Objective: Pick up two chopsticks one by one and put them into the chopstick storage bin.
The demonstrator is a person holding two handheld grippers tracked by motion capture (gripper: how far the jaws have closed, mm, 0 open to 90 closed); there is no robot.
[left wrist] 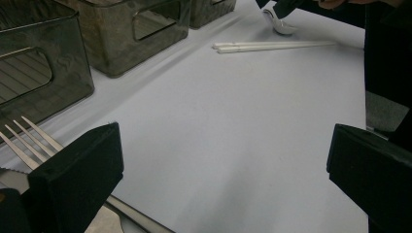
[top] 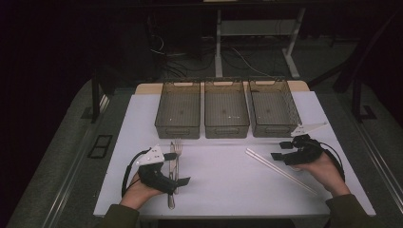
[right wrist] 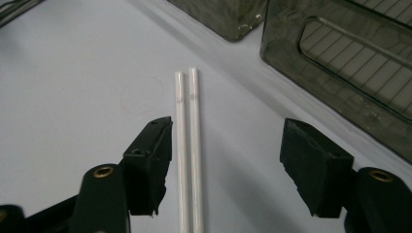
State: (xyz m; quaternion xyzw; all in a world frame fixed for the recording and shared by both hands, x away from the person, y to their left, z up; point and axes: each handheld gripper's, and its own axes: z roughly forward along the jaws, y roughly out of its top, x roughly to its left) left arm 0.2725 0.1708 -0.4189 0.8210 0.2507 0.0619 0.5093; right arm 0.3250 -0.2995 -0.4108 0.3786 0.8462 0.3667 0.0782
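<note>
- dark room, cables upper centre; white counter [top: 228,180] wide bare middle
- three bins [top: 226,114] along upper edge
- right gripper [top: 282,150] fingers released, straddling chopsticks [right wrist: 188,145], centre right
- left gripper [top: 177,169] fingers released, fork [top: 177,148] lower left

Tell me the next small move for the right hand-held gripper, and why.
Probably close it further on the white chopsticks. In the right gripper view the pair lies side by side on the table between the jaws of the right hand-held gripper, close to the left jaw, with a clear gap to the other, so neither pad presses yet. The three bins behind look empty, a likely place for them afterwards.
</note>
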